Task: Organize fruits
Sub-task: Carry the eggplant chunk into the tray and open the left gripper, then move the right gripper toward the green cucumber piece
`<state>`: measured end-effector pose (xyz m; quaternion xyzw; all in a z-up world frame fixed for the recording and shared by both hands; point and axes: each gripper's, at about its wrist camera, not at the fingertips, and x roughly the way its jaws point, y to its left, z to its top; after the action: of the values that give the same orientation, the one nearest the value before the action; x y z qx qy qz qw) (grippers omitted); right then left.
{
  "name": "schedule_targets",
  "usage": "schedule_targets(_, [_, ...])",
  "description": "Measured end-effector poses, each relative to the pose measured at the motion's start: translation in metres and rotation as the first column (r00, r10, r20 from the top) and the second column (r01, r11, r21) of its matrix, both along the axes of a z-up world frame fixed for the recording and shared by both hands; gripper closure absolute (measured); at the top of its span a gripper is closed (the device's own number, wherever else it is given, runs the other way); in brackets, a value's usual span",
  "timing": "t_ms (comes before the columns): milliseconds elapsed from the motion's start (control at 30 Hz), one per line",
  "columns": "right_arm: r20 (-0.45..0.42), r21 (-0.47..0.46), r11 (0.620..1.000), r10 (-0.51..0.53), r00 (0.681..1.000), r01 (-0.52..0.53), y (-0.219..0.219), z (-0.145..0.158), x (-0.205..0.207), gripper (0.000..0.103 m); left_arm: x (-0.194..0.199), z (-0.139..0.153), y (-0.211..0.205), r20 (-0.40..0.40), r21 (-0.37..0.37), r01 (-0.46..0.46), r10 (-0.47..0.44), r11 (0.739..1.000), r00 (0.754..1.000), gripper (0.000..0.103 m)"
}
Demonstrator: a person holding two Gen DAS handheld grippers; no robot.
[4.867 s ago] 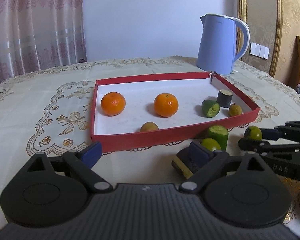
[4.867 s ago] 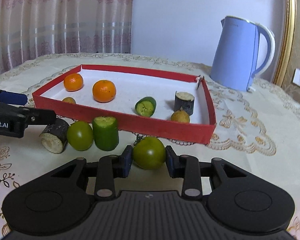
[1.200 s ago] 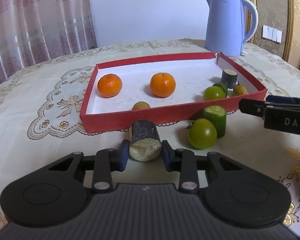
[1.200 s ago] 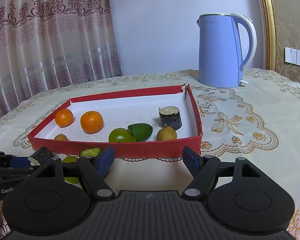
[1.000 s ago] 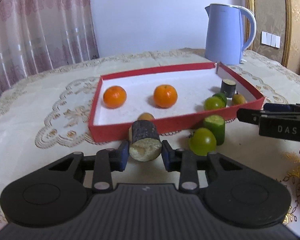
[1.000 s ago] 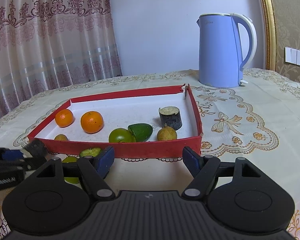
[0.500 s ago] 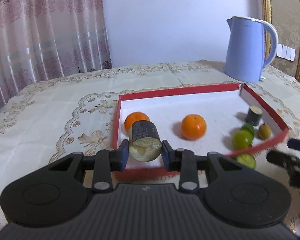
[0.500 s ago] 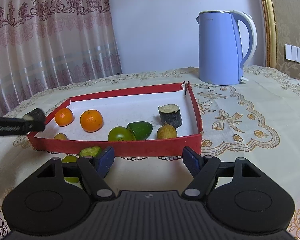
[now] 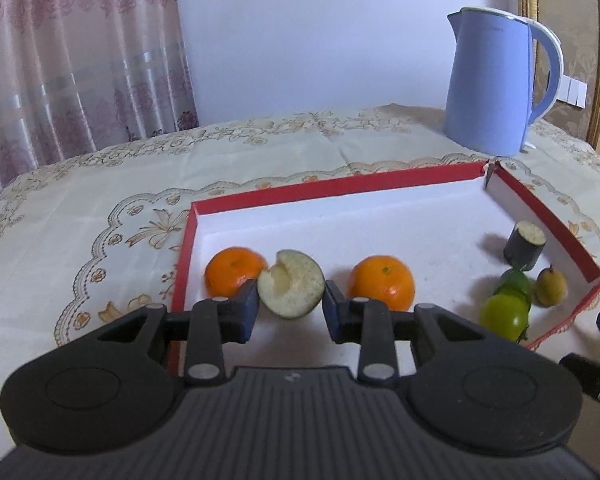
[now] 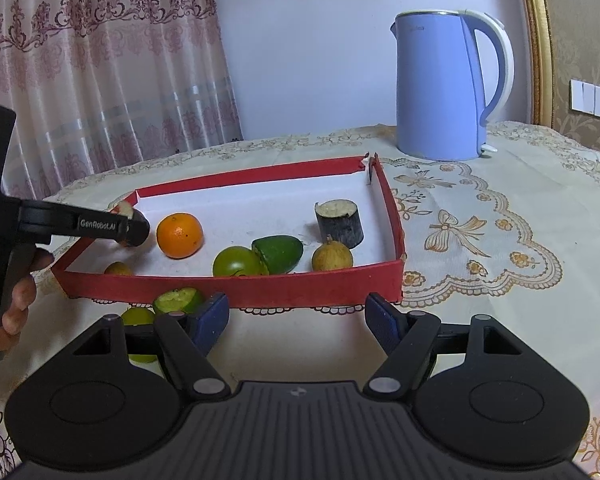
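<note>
**One dark-skinned chunk heads for the red tray**

Two grippers work a table draped in embroidered cream cloth. The left gripper [image 9: 291, 308] is clamped on a stubby dark-skinned cylinder of produce with a pale, notched cut face [image 9: 291, 289], holding it above the near-left corner of the shallow red cardboard tray with a white floor [image 9: 332, 192], between two round orange mandarins, one to its left [image 9: 233, 270] and one to its right [image 9: 381, 282]. The right gripper [image 10: 297, 322] waits with jaws apart and nothing between them, just short of the tray's near wall; a cut green piece [image 10: 178, 300] and a round green fruit [image 10: 138, 316] lie on the cloth beside its left finger.

A good placement probably means lowering the chunk onto bare white floor between the mandarins before letting go, so it neither drops nor knocks them rolling.

White lettering on the left gripper's finger reads "GenRobot.AI"; its body shows the letters "AS". Faint print on the pale blue electric kettle [image 10: 444, 88] beyond the tray is too small to read.
</note>
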<state>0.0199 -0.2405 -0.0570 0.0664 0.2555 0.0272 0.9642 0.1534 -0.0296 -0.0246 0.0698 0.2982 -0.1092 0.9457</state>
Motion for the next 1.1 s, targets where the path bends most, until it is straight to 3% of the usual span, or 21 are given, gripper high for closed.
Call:
schedule_targets(500, [-0.076, -0.045, 0.999, -0.007, 0.997, 0.004, 0.004, -0.006, -0.002, 0.028, 0.003, -0.001, 0.002, -0.016, -0.041, 0.013, -0.014, 0.999, 1.0, 0.073])
schedule_targets(667, [-0.083, -0.039, 0.999, -0.004, 0.997, 0.001, 0.003, -0.006, -0.001, 0.028, -0.002, -0.001, 0.007, 0.004, -0.031, -0.004, 0.004, 1.0, 1.0, 0.056])
schedule_targets(733, [-0.085, -0.036, 0.999, -0.004, 0.996, 0.001, 0.003, -0.007, 0.0, 0.028, -0.007, 0.001, 0.011, 0.013, -0.037, -0.009, 0.01, 0.999, 1.0, 0.044])
schedule_targets(1100, [-0.087, -0.026, 1.0, 0.001, 0.996, -0.003, 0.001, -0.008, 0.001, 0.027, -0.069, 0.003, 0.05, 0.029, -0.128, -0.053, 0.057, 0.99, 0.998, 0.041])
